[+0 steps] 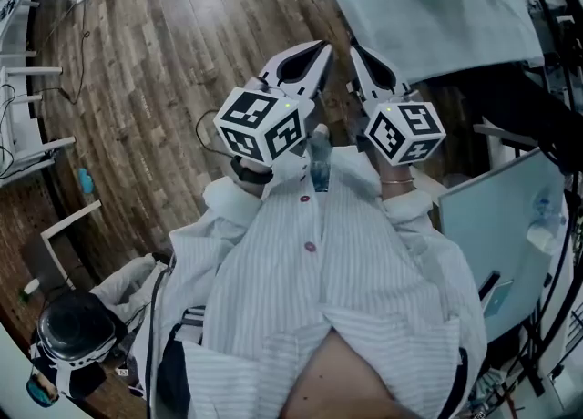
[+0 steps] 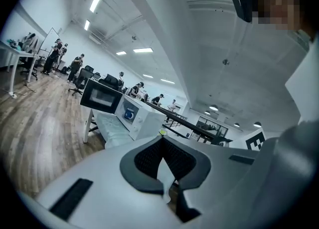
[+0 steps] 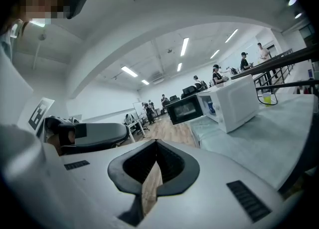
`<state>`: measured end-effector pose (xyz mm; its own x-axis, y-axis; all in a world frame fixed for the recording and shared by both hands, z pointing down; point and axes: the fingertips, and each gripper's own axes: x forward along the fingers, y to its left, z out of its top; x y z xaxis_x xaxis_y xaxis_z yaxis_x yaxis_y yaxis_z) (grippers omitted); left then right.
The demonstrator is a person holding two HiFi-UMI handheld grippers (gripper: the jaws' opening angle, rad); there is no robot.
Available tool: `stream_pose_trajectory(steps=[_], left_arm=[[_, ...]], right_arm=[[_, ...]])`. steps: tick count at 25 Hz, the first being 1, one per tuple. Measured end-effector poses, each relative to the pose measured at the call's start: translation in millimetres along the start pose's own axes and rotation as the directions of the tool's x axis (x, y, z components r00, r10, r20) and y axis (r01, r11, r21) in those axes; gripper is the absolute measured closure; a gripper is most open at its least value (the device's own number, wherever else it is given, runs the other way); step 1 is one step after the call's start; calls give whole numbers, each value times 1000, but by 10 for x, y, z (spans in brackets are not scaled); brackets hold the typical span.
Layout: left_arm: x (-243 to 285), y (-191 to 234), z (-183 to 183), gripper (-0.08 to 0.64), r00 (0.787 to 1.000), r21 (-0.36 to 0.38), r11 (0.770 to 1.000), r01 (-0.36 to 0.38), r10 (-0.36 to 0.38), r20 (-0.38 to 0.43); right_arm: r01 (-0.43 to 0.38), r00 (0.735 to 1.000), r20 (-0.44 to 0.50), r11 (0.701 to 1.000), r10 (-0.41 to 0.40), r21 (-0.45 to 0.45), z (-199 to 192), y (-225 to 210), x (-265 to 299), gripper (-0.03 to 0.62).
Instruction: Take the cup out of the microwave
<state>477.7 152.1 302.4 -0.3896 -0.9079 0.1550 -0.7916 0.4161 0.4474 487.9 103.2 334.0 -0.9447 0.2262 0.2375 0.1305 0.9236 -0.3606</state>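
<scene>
The left gripper (image 2: 162,141) and the right gripper (image 3: 155,146) both have their jaws closed tip to tip, with nothing between them and touching nothing. The two are held side by side close to the person's striped shirt (image 1: 337,290), above the wooden floor (image 1: 164,35). One white microwave (image 3: 234,103) stands on the pale covered surface (image 3: 259,143), well apart from both grippers, its dark door (image 3: 183,108) swung open. One small blue cup (image 3: 211,107) sits inside it.

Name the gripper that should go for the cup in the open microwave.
Right, probably. Both are shut and empty, but the right gripper sits nearer than the left gripper to the covered table bearing the microwave.
</scene>
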Motion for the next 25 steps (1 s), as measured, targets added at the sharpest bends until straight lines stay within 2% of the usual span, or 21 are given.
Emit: stream_pose_trajectory(steps=[12, 19, 25], left_arm=[[-1, 210, 20, 552, 999, -28, 999, -41, 42, 18], [153, 764, 337, 552, 998, -31, 999, -43, 44, 34], [431, 1380, 710, 552, 999, -14, 999, -37, 37, 20]], right_arm=[[-39, 999, -23, 999, 39, 9, 5, 1, 216, 558], [-38, 999, -31, 999, 38, 13, 128, 3, 825, 558], [-33, 999, -32, 999, 33, 13, 337, -71, 1576, 558]])
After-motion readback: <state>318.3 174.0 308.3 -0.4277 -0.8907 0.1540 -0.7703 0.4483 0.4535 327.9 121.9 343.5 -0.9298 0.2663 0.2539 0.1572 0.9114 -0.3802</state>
